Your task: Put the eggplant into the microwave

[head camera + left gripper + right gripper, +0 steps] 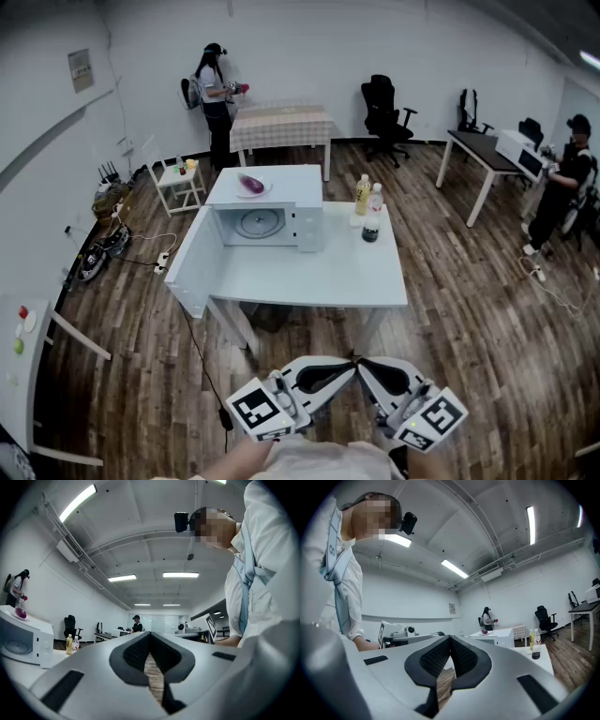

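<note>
Purple eggplant (250, 184), the only one I count, lies on a single round white plate (266, 191) on top of the boxy white microwave (286, 178). I judge it was parked there as a ready pick-up spot just above the cavity. The microwave door (192, 265) hangs wide open at the microwave's left, so the chamber is ready to take it. Right of the microwave, on the same white bench (319, 277), stand two bottles: a yellow drink bottle (362, 195) and a clear bottle with a dark base (373, 214). My left hand-held gripper (149, 637) and right hand-held gripper (450, 641) are well short of the microwave, low by my body. Both have their jaws pressed together on nothing, since no grasp is due yet.
</note>
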Available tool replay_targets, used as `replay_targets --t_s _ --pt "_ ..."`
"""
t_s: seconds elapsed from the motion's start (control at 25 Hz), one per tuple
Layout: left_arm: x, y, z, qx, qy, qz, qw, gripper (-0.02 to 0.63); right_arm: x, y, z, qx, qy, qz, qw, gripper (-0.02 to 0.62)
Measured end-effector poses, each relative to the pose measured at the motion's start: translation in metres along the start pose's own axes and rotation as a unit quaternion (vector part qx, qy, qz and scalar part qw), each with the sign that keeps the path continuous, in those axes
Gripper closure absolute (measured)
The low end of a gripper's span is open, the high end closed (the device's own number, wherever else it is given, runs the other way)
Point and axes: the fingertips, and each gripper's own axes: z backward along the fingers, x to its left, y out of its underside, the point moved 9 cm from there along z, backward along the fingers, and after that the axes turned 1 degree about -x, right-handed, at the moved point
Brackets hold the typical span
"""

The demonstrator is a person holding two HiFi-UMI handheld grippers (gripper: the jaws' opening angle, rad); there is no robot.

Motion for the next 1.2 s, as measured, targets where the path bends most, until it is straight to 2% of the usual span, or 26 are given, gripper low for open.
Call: replay_targets --t_s 0.56,0.72,0.96,1.2 --pt "0.01 0.002 -0.006 -0.007 -0.002 0.0 1.0 0.604 -0.011 0.0 -0.005 0.002 -0.003 -0.004 1.0 0.563" --pt "0.015 0.0 -0.007 -0.015 -0.001 0.002 0.9999 0.604 -0.018 -0.001 -0.01 -0.012 -0.015 -0.021 1.0 0.561" --pt "0.04 0.002 -0.004 -0.008 -0.012 0.001 0.9999 0.604 -0.033 0.003 -0.034 -0.006 -0.025 -0.022 0.999 0.561" --pt "0.081 -0.009 0.009 -0.008 -0.027 -0.004 0.9996 0.604 -0.048 0.0 -0.08 -0.002 -0.046 -0.02 0.999 0.561"
